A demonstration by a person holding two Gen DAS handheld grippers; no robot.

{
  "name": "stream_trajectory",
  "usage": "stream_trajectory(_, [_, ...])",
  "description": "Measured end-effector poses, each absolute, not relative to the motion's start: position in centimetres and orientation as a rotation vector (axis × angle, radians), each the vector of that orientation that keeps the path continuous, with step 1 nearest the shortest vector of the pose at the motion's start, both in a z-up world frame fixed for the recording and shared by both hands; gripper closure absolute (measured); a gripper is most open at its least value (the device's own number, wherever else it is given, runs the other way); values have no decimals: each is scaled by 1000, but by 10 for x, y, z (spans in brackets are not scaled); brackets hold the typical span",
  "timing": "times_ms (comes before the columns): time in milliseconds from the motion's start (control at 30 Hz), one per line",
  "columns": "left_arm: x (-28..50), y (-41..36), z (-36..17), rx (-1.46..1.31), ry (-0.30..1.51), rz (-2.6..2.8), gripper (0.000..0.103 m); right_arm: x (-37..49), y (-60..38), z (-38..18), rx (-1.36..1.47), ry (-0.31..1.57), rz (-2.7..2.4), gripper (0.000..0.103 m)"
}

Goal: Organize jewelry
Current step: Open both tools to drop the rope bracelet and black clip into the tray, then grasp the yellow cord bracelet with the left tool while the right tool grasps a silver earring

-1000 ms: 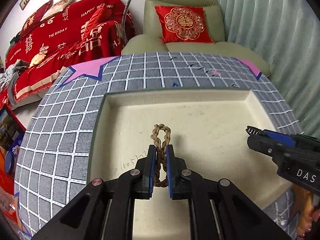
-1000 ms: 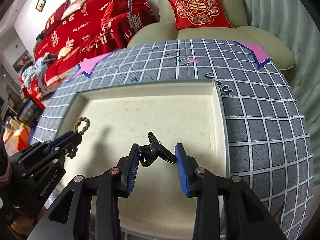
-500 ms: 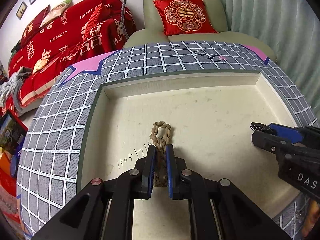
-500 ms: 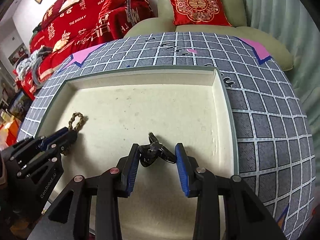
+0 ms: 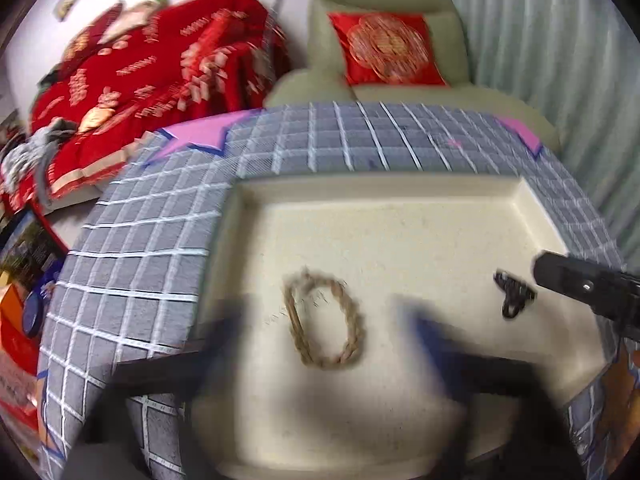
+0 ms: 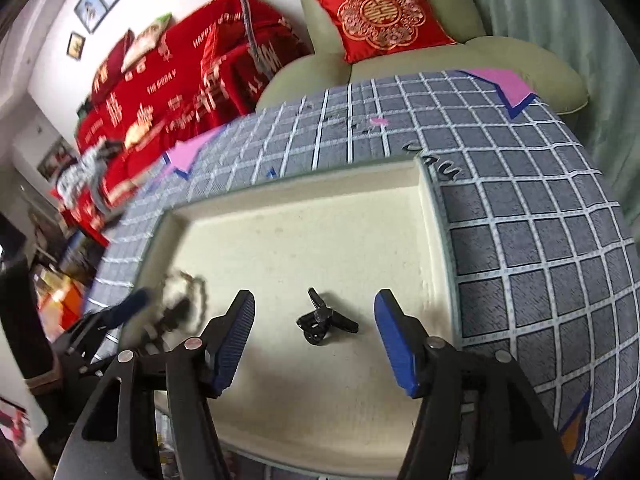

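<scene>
A braided tan rope bracelet lies as an open oval on the floor of the cream tray. My left gripper is motion-blurred; its jaws are opening wide on either side of the bracelet, not touching it. In the right wrist view a small black clip lies on the tray between the blue pads of my right gripper. Its jaws are opening too, clear of the clip. The clip also shows beside the right gripper's tip. The bracelet is blurred by the left gripper.
The tray sits on a grey checked tablecloth with pink patches. Behind the table stand a green armchair with a red cushion and a red-covered sofa. A pale curtain hangs at the right.
The left jaws have sprung apart and let go of the bracelet, which has spread into an oval on the tray. The right jaws have widened away from the black clip.
</scene>
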State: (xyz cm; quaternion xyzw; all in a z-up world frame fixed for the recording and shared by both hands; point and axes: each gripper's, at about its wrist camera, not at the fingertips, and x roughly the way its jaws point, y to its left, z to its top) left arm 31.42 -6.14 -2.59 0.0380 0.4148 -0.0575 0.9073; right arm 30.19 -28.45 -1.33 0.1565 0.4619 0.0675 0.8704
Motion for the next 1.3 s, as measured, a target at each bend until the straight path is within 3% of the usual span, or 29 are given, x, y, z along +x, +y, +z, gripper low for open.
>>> stream_trajectory(200, [301, -59, -8, 74, 823, -120, 0, 286, -288, 4, 355, 943, 144, 35])
stream_trajectory(300, [286, -53, 5, 77, 776, -123, 0, 273, -291, 12, 389, 931, 157, 22])
stream_trajectory(567, [241, -24, 30, 25, 771, -192, 0, 231, -297, 42, 419, 863, 186, 12])
stream_trajectory(600, [231, -19, 31, 32, 763, -187, 0, 225, -297, 46, 414, 855, 187, 0])
stream_trajectory(900, [181, 5, 8, 123, 779, -124, 0, 174, -296, 61, 361, 859, 197, 0])
stream_trajectory(1300, [156, 1, -31, 191, 855, -195, 0, 128, -304, 13, 261, 975, 101, 0])
